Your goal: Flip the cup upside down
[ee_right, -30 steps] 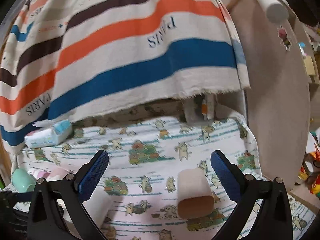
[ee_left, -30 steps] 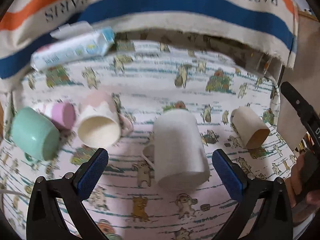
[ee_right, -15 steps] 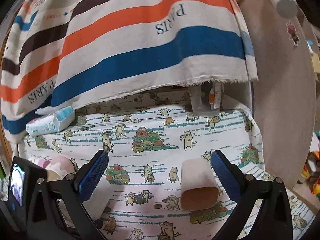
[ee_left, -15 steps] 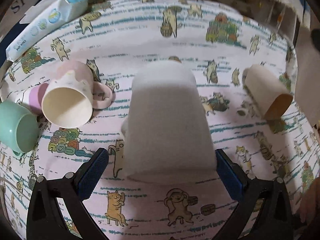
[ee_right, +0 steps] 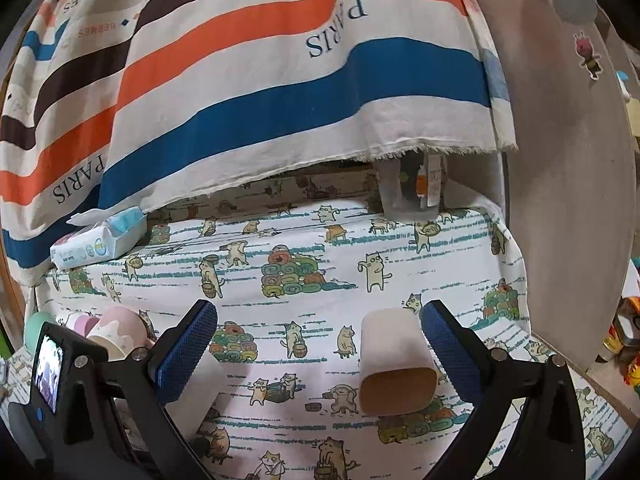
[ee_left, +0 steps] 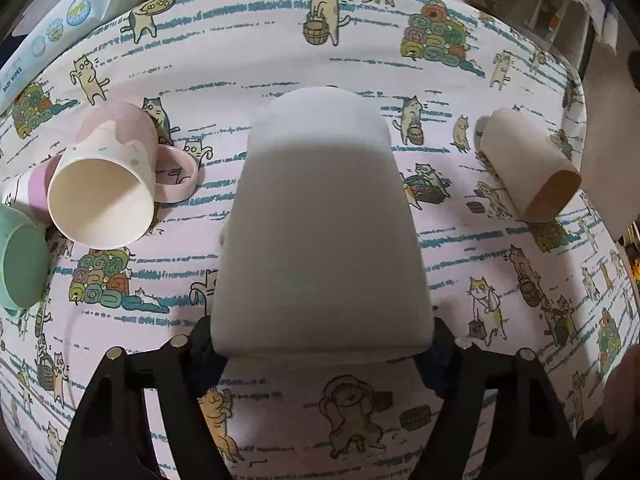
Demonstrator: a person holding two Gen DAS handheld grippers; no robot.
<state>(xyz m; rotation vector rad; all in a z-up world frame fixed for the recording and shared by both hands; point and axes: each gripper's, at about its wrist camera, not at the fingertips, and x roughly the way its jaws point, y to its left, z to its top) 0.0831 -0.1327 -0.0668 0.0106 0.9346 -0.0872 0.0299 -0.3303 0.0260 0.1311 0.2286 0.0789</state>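
Note:
A white mug (ee_left: 320, 232) lies on its side on the cat-print cloth, its base toward the far side. My left gripper (ee_left: 320, 350) straddles its near rim, with both blue pads against its sides; the pads are mostly hidden behind it. The mug's edge also shows in the right wrist view (ee_right: 204, 380). My right gripper (ee_right: 318, 350) is open and empty above the cloth, with a beige cup (ee_right: 394, 364) lying on its side between its fingers, farther off.
A pink-and-cream mug (ee_left: 108, 184), a mint cup (ee_left: 20, 264) and a lilac-striped cup (ee_left: 28, 184) lie at the left. The beige cup (ee_left: 528, 164) lies at the right. A wipes pack (ee_left: 68, 28) is at the back left. A striped cloth (ee_right: 256, 80) hangs behind.
My left gripper has dropped and moved forward onto the white mug, and its fingers have closed in against the mug's sides. My right gripper has tilted down slightly.

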